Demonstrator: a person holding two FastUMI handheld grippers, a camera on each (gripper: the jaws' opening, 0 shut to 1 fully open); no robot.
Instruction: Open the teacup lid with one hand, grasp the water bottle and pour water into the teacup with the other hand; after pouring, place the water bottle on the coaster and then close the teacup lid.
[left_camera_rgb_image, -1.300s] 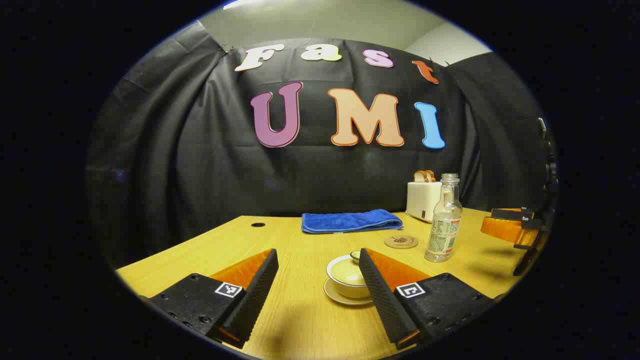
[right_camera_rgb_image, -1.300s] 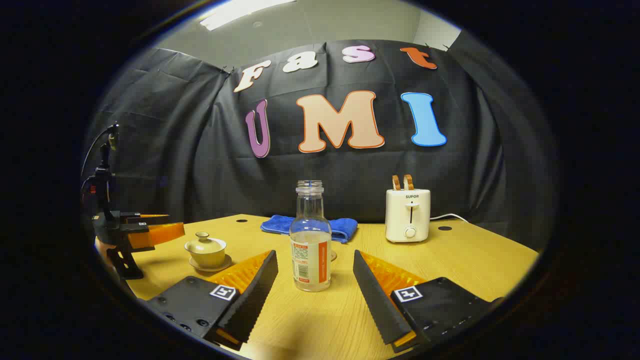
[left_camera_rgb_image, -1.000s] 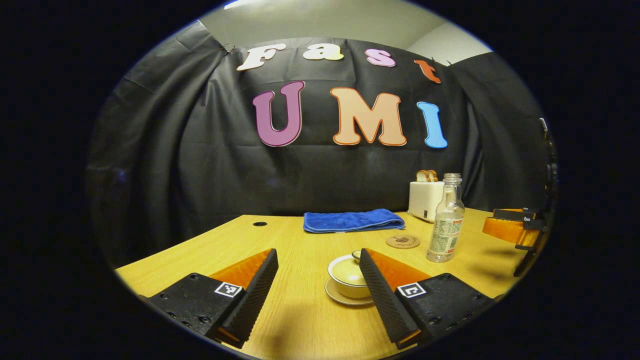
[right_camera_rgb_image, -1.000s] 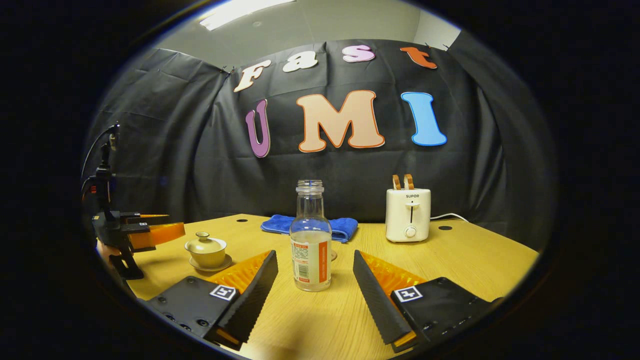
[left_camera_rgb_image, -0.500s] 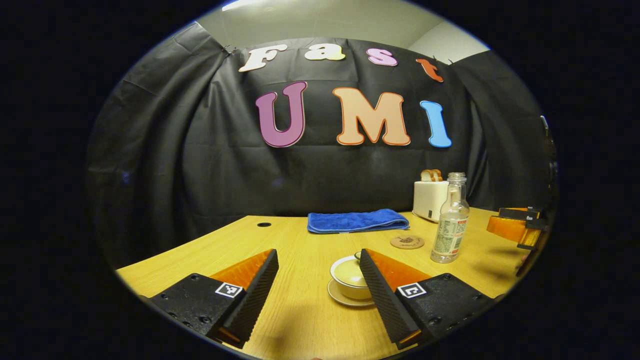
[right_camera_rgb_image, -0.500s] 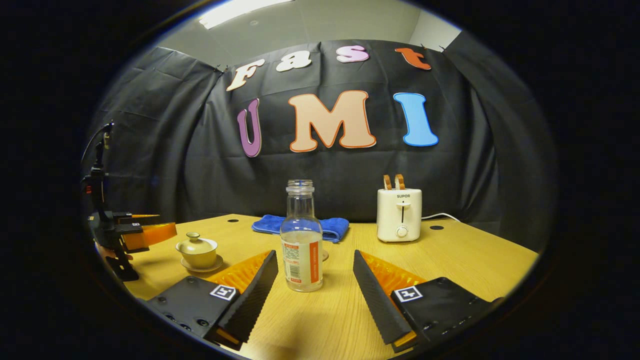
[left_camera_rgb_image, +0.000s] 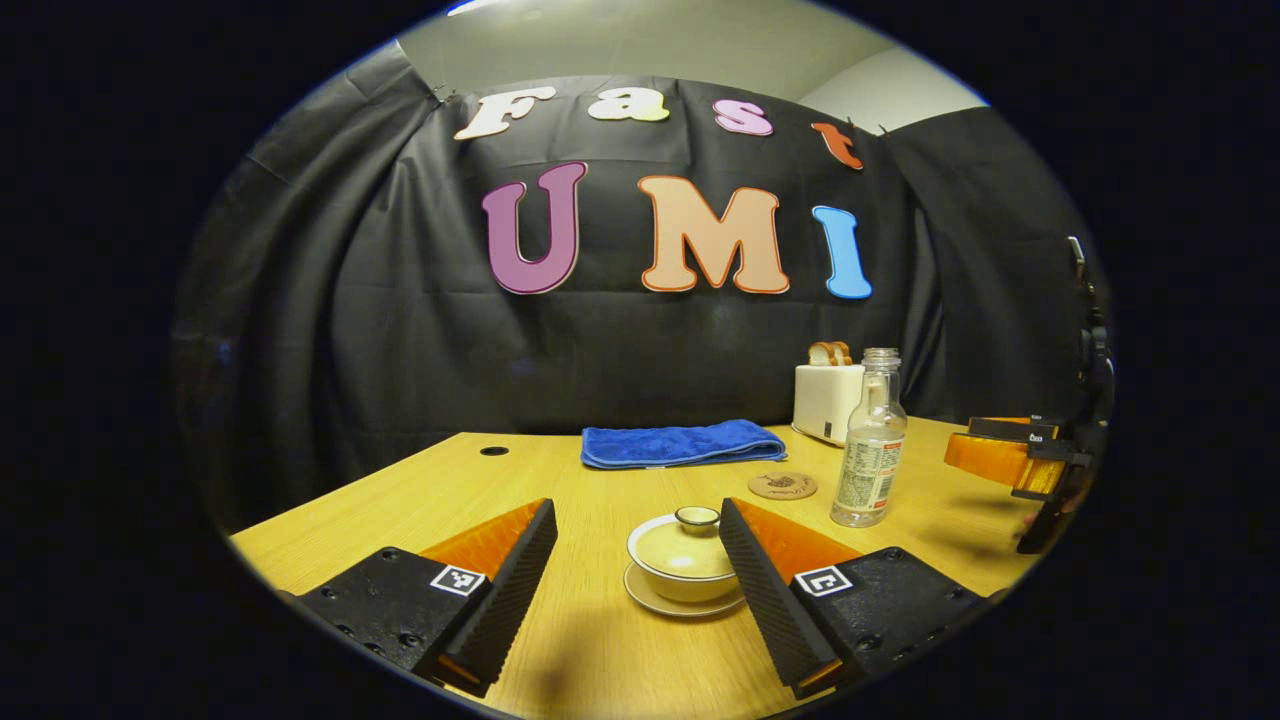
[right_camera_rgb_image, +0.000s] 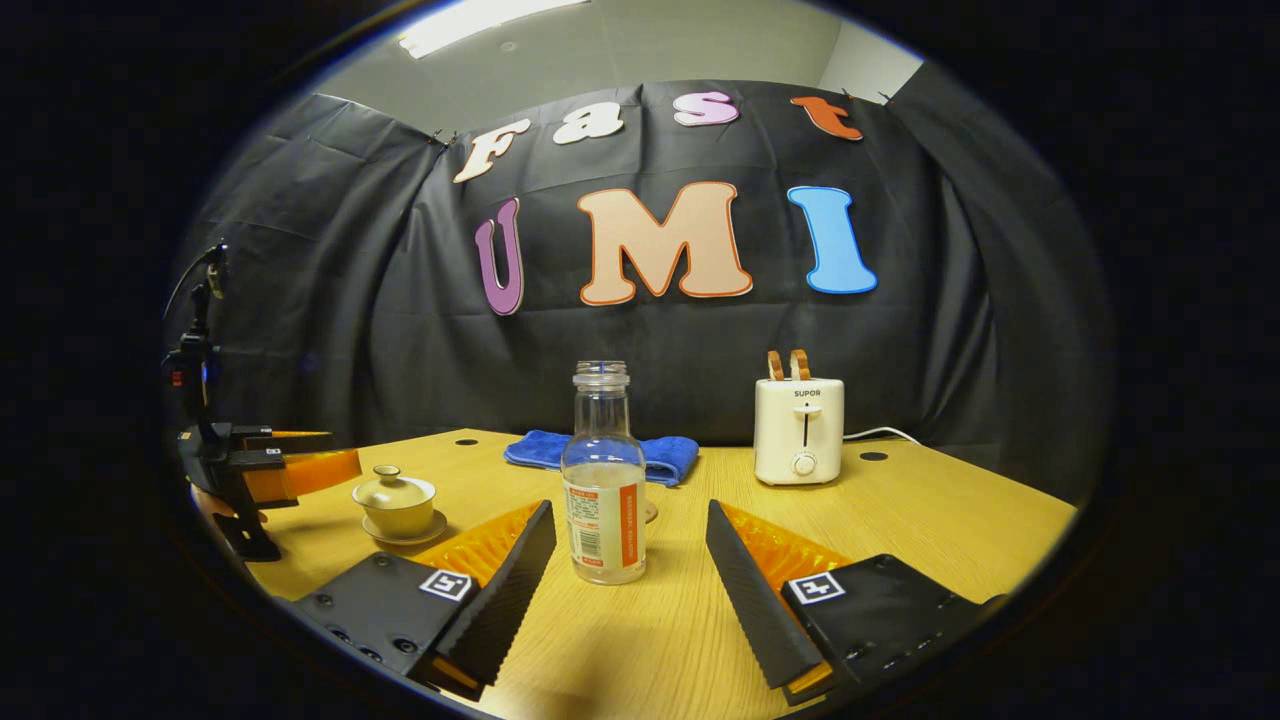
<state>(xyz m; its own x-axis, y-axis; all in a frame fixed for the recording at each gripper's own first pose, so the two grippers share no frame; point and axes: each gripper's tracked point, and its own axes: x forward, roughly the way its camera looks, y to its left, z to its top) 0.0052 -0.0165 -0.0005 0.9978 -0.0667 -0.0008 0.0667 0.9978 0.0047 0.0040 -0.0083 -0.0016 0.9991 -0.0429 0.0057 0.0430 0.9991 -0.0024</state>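
Note:
A cream lidded teacup (left_camera_rgb_image: 684, 558) stands on its saucer just ahead of my left gripper (left_camera_rgb_image: 638, 525), nearer its right finger; the knobbed lid is on. That gripper is open and holds nothing. An uncapped clear water bottle (right_camera_rgb_image: 604, 480), partly full, stands upright ahead of my right gripper (right_camera_rgb_image: 630, 525), which is open around empty air. In the left gripper view the bottle (left_camera_rgb_image: 869, 442) stands right of a round coaster (left_camera_rgb_image: 782, 486). In the right gripper view the teacup (right_camera_rgb_image: 396, 500) sits at the left, beside the left gripper (right_camera_rgb_image: 300, 468).
A folded blue towel (left_camera_rgb_image: 680, 443) lies at the back of the wooden table (right_camera_rgb_image: 920, 520). A white toaster (right_camera_rgb_image: 798, 430) with bread slices stands at the back right, its cord trailing off. Two cable holes mark the table's far side.
The left gripper's view has swung right, so the teacup now sits between its fingers rather than behind the right one. The right gripper has shifted slightly right; the bottle sits a little left of centre.

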